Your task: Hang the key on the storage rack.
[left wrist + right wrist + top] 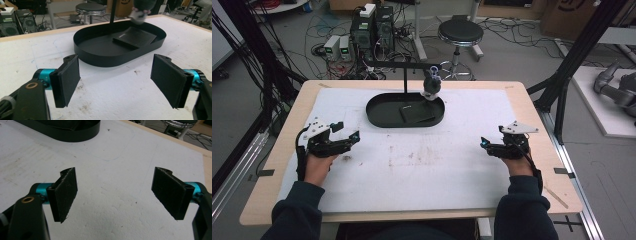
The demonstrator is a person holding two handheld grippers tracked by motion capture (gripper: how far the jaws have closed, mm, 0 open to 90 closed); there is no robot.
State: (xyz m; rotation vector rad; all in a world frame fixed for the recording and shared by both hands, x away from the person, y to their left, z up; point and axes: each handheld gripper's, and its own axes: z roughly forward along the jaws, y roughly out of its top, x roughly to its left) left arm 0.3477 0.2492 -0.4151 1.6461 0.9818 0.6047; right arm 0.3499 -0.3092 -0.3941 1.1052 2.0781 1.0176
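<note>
A black oval tray point(377, 116) sits on the white mat at the back centre of the table. In it lies a flat black square pad point(416, 113). A thin black stand point(405, 75) rises from the tray, and a small grey and purple toy point(431, 82) hangs from its bar over the tray's right end. My left gripper point(347, 130) rests at the left of the mat, open and empty. At the right, my right gripper point(492, 136) is also open and empty. The left gripper view looks between its jaws point(116, 82) at the tray point(100, 60), pad point(135, 37) and toy point(138, 11). The right gripper point(115, 195) hovers over bare mat.
The white mat point(422, 165) covers most of the wooden table point(287, 145). Behind the table stand a round stool point(460, 33), computer boxes point(372, 27) and loose cables. Black frame posts point(572, 55) flank the table, and a grey robot arm point(617, 87) lies at the far right.
</note>
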